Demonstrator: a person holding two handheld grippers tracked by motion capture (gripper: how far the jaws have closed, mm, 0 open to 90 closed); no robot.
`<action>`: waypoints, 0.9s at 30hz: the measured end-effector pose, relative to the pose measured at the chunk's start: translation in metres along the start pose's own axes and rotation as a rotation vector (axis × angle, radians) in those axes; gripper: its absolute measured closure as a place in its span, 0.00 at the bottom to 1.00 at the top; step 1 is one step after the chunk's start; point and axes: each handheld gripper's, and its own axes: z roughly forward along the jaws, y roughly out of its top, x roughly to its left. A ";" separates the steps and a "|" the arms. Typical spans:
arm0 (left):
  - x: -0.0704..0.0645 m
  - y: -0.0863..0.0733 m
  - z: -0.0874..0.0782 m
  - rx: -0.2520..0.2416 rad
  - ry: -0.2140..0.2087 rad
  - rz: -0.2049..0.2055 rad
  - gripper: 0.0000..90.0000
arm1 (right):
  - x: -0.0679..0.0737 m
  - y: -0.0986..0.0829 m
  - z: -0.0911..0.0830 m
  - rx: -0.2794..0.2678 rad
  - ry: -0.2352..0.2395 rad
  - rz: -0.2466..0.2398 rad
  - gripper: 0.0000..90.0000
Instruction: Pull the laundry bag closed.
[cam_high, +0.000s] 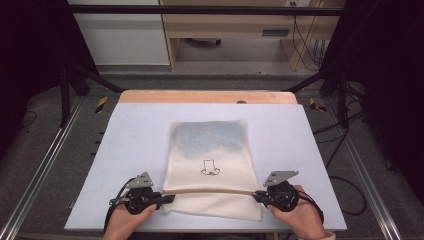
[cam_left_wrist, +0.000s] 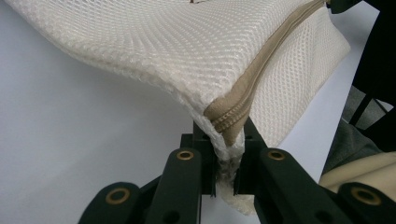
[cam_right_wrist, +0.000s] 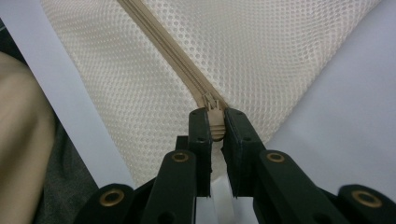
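Mesh laundry bag (cam_high: 210, 160), cream-coloured, lying flat near the middle of the pale desk (cam_high: 130, 150), its near end toward the person and a small dark outline drawing on its upper face. A tan zipper (cam_high: 212, 191) runs straight across the bag near that end, stretched between the two tools. Left hand-held gripper (cam_high: 167, 198): its jaws are pressed together on the left end of the zipper, pinching the tape and the mesh edge; in the left gripper view (cam_left_wrist: 227, 156) the corner of the bag is lifted slightly off the desk there. Right hand-held gripper (cam_high: 260, 195): its jaws are closed on the zipper slider (cam_right_wrist: 214, 108) at the bag's right edge, the slider's pull caught between the two black jaw tips (cam_right_wrist: 215, 133). Both of the person's hands rest at the near edge of the desk, one on each side of the bag.
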 end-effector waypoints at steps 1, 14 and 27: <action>0.000 0.000 0.000 0.000 0.000 0.000 0.91 | -0.001 -0.001 0.000 -0.002 0.000 -0.002 0.91; 0.000 0.000 -0.002 0.000 0.011 0.001 0.91 | -0.002 -0.006 -0.003 0.003 -0.006 0.015 0.91; -0.006 -0.002 -0.022 -0.034 0.144 -0.025 0.27 | 0.000 0.002 -0.002 -0.106 -0.092 0.072 0.30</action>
